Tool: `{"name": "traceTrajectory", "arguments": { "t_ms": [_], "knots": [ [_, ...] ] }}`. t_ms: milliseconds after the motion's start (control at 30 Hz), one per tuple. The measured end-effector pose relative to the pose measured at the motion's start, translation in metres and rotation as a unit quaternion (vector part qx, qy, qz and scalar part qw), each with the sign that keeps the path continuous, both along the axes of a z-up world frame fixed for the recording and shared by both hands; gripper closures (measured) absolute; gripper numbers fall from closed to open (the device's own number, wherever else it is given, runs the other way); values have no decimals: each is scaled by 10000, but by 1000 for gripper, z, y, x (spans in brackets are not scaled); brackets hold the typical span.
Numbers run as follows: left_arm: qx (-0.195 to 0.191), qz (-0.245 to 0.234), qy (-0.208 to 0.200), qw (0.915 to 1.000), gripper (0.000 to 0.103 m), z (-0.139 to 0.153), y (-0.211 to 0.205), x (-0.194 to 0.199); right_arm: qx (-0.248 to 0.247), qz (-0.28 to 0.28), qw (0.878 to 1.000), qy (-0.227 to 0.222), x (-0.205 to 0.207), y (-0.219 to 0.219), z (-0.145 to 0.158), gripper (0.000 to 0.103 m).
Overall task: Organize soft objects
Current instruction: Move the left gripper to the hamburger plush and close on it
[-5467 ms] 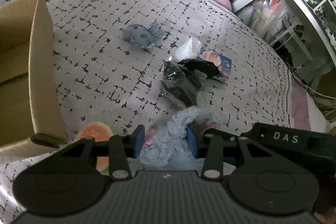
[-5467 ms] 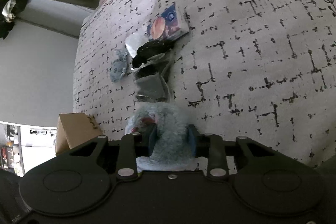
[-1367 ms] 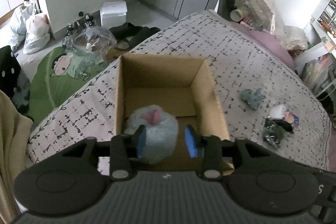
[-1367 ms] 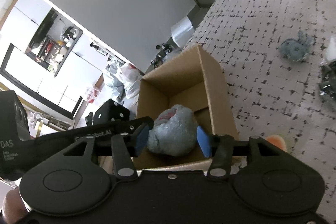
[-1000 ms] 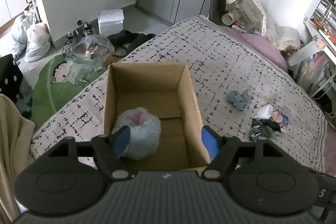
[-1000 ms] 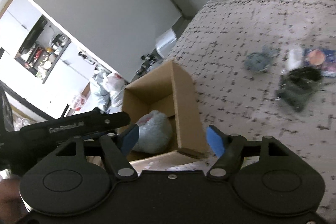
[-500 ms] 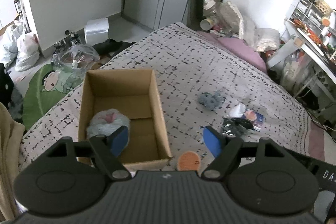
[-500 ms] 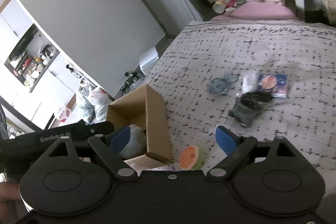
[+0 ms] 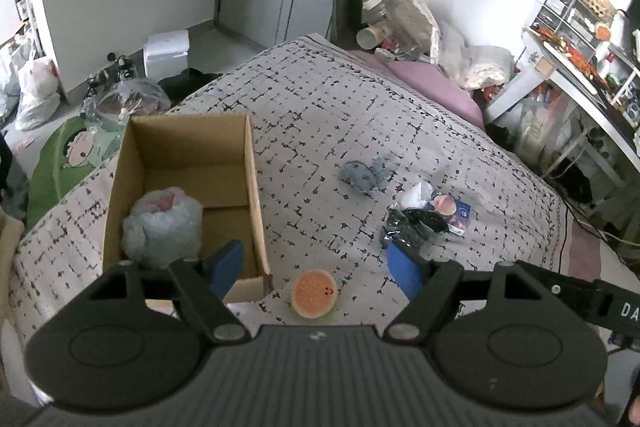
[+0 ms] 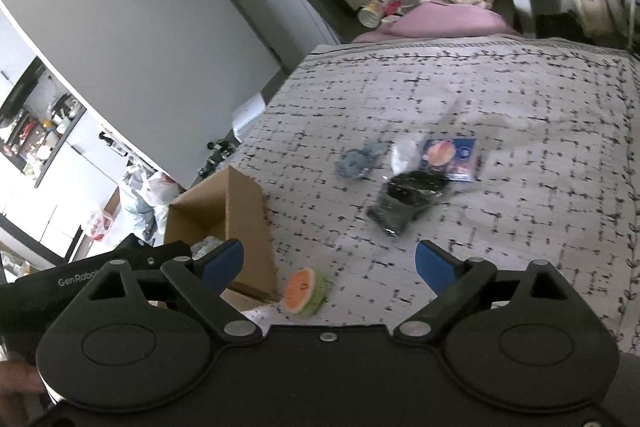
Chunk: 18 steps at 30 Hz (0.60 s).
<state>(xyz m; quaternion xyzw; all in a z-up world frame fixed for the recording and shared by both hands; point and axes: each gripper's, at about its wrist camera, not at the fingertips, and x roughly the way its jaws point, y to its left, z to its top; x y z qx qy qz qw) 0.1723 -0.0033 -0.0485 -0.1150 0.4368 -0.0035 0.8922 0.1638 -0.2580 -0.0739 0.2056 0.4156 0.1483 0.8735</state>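
With the left gripper [image 9: 314, 261] released and empty and the right gripper [image 10: 330, 263] opening (nothing between its jaws), straddle the round orange-and-green plush [image 9: 314, 293] squarely, then clench gently.

The bed [image 9: 332, 107] is covered by a light grey spread printed with a grid of broken black dashes; a pink sheet shows along its far edge. An open brown cardboard box [image 9: 252, 187] stands on the spread near the left edge. Just beside the box's near right corner lies a round orange plush slice with a green rim [image 9: 314, 293]. Well apart from the box, a small grey-blue plush toy [image 9: 362, 175] lies near the middle. Near it, to the right, lie crumpled black plastic packets [image 9: 412, 227], a white wrapper [image 9: 416, 191] and a blue printed packet [image 9: 452, 211], touching one another.
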Motion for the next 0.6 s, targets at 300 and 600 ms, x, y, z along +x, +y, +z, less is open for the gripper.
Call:
{"name": "traceTrajectory", "arguments": {
  "t_ms": [300, 600],
  "knots": [
    [-104, 204, 103, 9997, 25, -15, -12, 0, 18, -152, 9999, 71, 3, -24, -7, 10],
    [-66, 400, 256, 9988, 25, -46, -25, 3, 364, -277, 9988, 148, 12, -33, -24, 10]
  ]
}}
